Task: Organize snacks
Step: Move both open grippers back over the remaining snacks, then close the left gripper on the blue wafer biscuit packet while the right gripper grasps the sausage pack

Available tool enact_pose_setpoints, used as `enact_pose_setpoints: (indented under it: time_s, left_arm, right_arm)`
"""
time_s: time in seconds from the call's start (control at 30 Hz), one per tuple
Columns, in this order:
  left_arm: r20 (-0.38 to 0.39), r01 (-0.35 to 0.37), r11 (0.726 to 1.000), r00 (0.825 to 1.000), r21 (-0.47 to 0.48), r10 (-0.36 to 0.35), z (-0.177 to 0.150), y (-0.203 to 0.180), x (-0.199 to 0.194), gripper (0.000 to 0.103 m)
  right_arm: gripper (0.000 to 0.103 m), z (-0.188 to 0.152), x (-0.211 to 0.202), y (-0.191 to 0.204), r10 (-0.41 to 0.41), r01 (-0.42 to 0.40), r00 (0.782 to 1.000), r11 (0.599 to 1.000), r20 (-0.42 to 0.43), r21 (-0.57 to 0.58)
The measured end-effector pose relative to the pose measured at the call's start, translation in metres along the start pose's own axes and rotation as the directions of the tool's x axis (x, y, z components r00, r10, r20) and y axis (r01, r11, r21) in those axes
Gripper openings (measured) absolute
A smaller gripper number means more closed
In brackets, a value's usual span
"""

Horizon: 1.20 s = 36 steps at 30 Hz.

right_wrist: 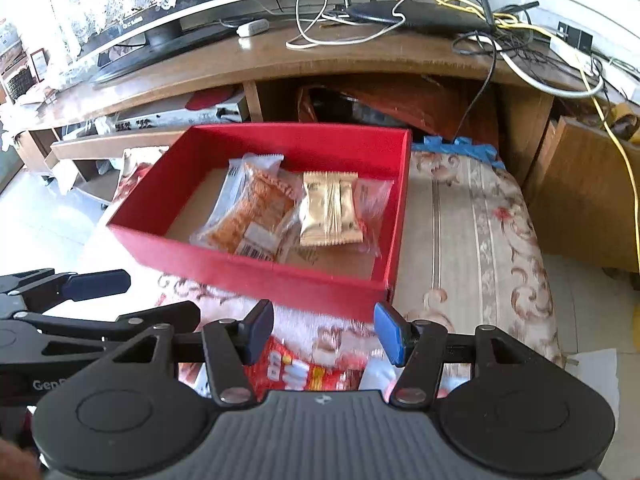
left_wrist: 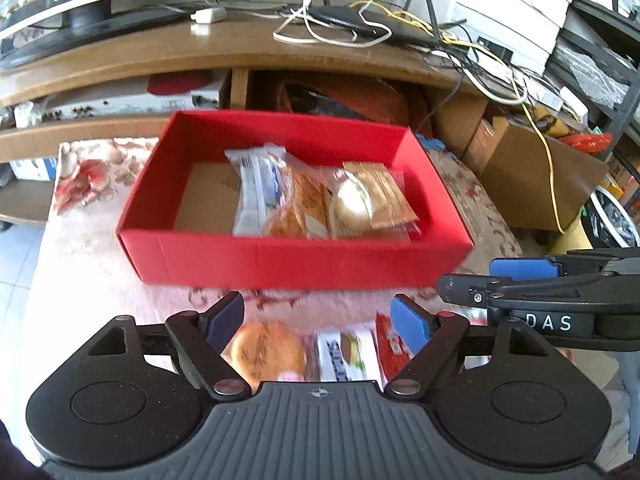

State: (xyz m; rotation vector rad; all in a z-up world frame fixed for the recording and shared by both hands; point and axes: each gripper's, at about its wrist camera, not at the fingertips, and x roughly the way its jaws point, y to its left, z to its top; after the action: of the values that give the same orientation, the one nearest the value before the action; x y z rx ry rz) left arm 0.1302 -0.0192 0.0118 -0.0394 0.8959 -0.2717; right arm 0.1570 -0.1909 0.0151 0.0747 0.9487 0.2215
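The left claw (left_wrist: 318, 322) hangs with jaws apart over a round orange bun (left_wrist: 266, 354) and loose packets on the floral table (right_wrist: 480, 240). Ahead, the red box (left_wrist: 280, 256) holds wrapped snacks (left_wrist: 296, 200). The right claw (right_wrist: 324, 332), also apart and empty, hovers over a red packet (right_wrist: 288, 368); behind, a cluttered wooden stand (right_wrist: 360, 56) carries cables.

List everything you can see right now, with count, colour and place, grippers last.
Box: one, red, open, on the floral cloth.
Packets in box: at least four; white-blue, orange, clear with a pale round cake, gold.
Loose snacks: at least three on the cloth near the grippers; round orange cake, green-white pack, red pack.
Router: one, black, on the wooden stand behind.
Left gripper: open, empty.
Right gripper: open, empty.
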Motion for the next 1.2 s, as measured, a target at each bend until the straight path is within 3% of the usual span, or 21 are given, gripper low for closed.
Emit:
enact_pose_setpoints:
  time_s: [0.33, 0.63, 0.93, 1.03, 1.13, 1.2]
  left_arm:
    - [-0.114, 0.032, 0.999, 0.993, 0.037, -0.027, -0.040, -0.012, 0.001, 0.088]
    - [-0.218, 0.032, 0.997, 0.976, 0.063, -0.018, -0.066, -0.024, 0.019, 0.089]
    - [-0.237, -0.010, 0.996, 0.971, 0.089, 0.031, -0.077, -0.027, 0.026, 0.095]
    - [-0.237, -0.015, 0.993, 0.971, 0.118, 0.043, -0.080, -0.034, 0.023, 0.089]
    - [-0.236, 0.017, 0.994, 0.972, 0.109, 0.010, -0.084, -0.035, 0.017, 0.075]
    - [-0.233, 0.026, 0.993, 0.972, 0.111, 0.000, -0.085, -0.034, 0.014, 0.072]
  right_arm:
    - [0.061, -0.034, -0.011, -0.007, 0.003, -0.003, 0.998, 1.000, -0.061, -0.003]
    - [0.062, -0.042, -0.018, -0.018, 0.029, -0.028, 0.997, 0.999, -0.067, 0.017]
    - [0.063, -0.045, -0.016, -0.030, 0.060, -0.058, 0.994, 0.998, -0.090, 0.020]
    - [0.063, -0.044, -0.014, -0.040, 0.059, -0.055, 0.994, 0.997, -0.093, 0.045]
    - [0.063, -0.041, -0.013, -0.052, 0.052, -0.045, 0.995, 0.996, -0.090, 0.075]
    - [0.064, -0.038, -0.009, -0.058, 0.041, -0.033, 0.994, 0.996, -0.099, 0.088]
